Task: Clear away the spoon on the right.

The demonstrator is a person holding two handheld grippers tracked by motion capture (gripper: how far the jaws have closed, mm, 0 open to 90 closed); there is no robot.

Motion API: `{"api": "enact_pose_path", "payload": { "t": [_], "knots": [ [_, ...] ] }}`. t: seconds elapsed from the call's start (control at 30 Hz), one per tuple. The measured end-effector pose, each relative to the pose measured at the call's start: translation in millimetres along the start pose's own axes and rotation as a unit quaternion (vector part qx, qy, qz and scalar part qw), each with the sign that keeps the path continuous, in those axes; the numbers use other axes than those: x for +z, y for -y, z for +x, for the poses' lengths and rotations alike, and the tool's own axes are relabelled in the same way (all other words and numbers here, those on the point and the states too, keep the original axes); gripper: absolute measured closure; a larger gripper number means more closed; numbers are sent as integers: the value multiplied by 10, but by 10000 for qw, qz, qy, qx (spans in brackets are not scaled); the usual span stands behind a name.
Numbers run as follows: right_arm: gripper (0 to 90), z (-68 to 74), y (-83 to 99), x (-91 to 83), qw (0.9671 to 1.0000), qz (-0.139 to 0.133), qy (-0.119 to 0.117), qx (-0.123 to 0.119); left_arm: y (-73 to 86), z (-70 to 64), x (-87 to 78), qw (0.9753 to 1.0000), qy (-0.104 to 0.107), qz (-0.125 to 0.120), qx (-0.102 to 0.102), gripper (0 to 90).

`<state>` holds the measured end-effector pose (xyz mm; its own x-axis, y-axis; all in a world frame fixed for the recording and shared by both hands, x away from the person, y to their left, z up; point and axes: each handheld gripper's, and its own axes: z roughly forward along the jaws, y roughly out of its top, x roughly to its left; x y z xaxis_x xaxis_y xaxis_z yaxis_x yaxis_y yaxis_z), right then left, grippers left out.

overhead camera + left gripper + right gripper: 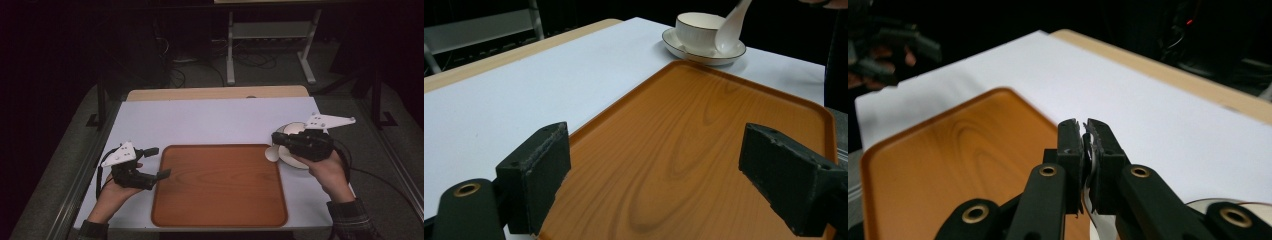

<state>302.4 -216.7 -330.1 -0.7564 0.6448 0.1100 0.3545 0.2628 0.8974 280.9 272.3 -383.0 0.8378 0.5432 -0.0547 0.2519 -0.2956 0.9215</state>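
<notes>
A white spoon (pixel 272 154) hangs from my right gripper (pixel 276 137), whose jaws are shut on its handle (pixel 1089 201). The spoon's scoop dangles beside a white bowl (pixel 696 26) that stands on a saucer (pixel 684 51) at the right of the table. In the right gripper view the gripper (pixel 1084 125) is above the right edge of a brown wood-grain tray (pixel 220 200). My left gripper (pixel 159 162) is open at the tray's left edge. In the left gripper view the left gripper (pixel 656 145) has only the tray (pixel 684 140) between its jaws.
A white sheet (pixel 210 122) covers the table, with a strip of bare wood (pixel 215 93) along the far edge. A metal frame (pixel 272 30) and cables lie on the dark floor behind.
</notes>
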Motion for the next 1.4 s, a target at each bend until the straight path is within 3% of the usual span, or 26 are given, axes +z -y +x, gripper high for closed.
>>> {"api": "enact_pose_path", "payload": {
  "t": [0.37,0.57,0.87,1.4],
  "knots": [
    [851,150,203,303,9969,676,-373,-122,9,0,9,10000,10,12,-19,128],
    [851,201,229,400,9946,882,-524,-180,10,0,13,10000,14,5,-23,128],
    [850,221,201,492,9941,883,-591,-195,7,-8,29,10000,34,23,-6,128],
    [850,301,132,909,9908,970,-870,-370,17,0,30,10000,30,39,-26,128]
  ]
}}
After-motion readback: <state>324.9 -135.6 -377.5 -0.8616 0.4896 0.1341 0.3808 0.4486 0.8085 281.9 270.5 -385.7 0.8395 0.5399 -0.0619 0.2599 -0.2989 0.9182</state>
